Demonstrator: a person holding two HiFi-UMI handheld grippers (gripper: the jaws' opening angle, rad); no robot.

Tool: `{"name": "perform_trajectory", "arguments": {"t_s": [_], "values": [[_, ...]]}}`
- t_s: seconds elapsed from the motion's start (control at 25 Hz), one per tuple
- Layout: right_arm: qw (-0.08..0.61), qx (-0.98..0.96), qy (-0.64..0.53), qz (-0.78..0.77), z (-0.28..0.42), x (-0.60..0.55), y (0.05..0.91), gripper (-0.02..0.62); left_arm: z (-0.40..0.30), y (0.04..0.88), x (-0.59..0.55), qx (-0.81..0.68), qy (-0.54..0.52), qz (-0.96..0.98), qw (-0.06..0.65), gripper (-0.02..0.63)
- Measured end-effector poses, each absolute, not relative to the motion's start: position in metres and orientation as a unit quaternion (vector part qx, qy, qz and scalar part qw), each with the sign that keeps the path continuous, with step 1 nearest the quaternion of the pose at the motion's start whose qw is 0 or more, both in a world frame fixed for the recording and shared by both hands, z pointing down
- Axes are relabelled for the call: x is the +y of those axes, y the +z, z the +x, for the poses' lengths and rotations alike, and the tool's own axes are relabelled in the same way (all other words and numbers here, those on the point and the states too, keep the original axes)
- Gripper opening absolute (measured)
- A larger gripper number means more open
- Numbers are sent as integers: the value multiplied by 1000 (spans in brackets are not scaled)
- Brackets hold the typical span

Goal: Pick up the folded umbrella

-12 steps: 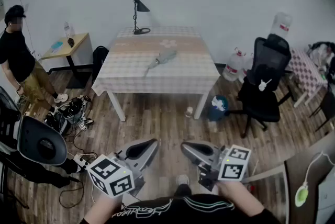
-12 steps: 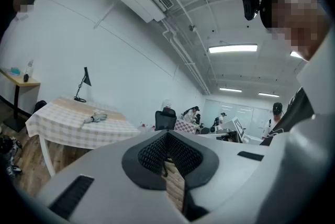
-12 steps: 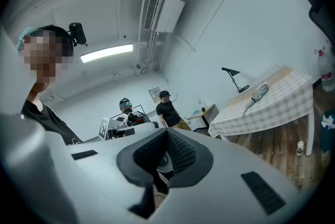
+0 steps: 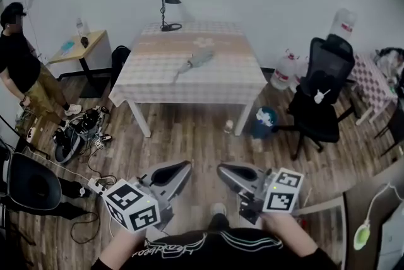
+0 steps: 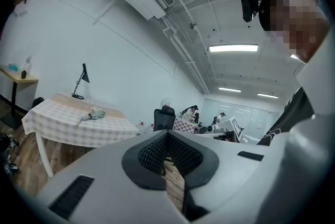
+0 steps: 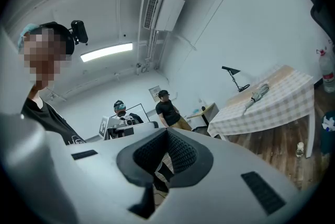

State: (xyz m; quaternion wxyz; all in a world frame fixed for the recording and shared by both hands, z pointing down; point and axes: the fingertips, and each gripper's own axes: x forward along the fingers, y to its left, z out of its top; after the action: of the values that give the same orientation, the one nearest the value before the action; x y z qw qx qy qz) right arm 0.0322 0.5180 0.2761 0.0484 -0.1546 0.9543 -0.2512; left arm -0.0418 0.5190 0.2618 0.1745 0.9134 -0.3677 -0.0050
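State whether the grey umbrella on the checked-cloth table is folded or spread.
Folded: the grey umbrella lies as a slim closed bundle on the checked-cloth table.

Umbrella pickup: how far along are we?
Done: nothing; the folded umbrella lies untouched on the checked table. In hand: nothing; the left gripper and right gripper are both shut and empty, held near the person's body, well short of the table. Left: walk up, open the jaws, grip the umbrella, lift.
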Motion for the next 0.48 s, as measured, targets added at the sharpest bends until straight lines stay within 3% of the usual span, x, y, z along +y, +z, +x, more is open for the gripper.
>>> {"name": "perform_trajectory", "arguments": {"t_s": [0.48], "values": [[38,951,-266,-152,66,422,297,11,-8,288,420,-385,22,903,188,-3]]}}
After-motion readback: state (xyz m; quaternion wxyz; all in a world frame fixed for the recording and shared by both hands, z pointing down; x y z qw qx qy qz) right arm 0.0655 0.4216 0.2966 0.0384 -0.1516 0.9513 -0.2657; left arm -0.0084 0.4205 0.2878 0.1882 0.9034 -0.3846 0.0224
